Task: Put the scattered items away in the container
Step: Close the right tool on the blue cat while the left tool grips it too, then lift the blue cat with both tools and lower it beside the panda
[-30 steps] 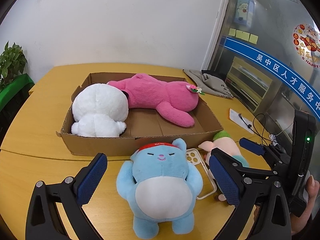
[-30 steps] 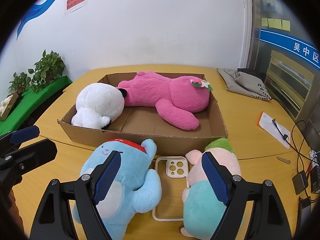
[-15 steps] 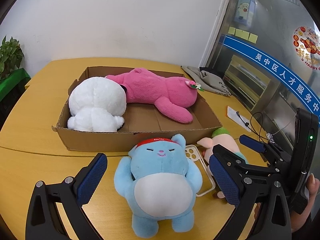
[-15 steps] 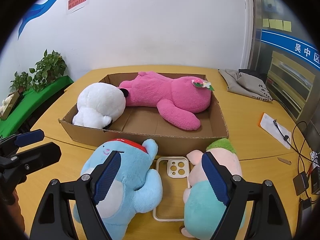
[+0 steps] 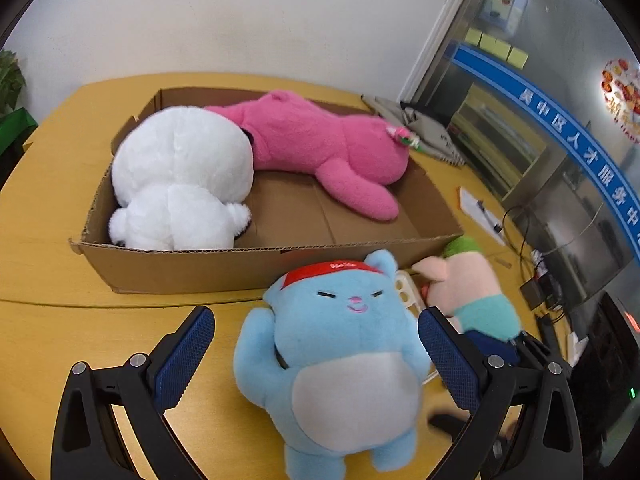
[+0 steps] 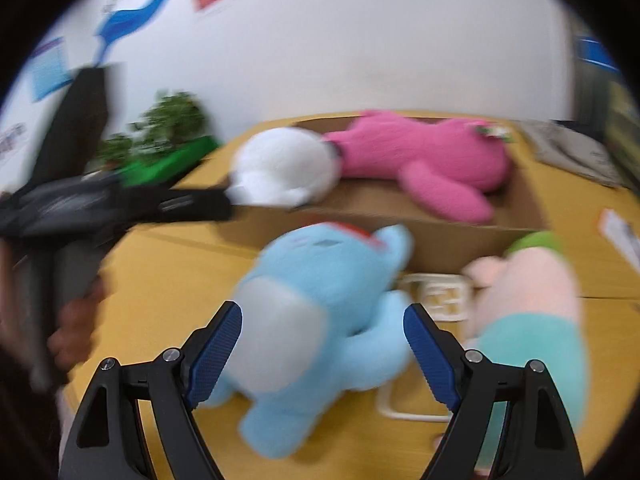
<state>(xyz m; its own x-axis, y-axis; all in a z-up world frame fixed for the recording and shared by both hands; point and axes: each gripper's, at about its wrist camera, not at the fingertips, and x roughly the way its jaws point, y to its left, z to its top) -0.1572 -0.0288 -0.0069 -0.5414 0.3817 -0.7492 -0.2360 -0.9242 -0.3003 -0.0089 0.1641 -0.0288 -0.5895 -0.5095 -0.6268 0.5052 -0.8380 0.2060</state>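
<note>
My left gripper (image 5: 316, 354) and right gripper (image 6: 322, 340) both gape empty around the blue plush (image 5: 340, 364) near the counter's front edge — they could collide.

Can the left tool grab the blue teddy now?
Probably yes. The left tool is open, with the blue teddy lying between its fingers and nothing on top of it.
</note>
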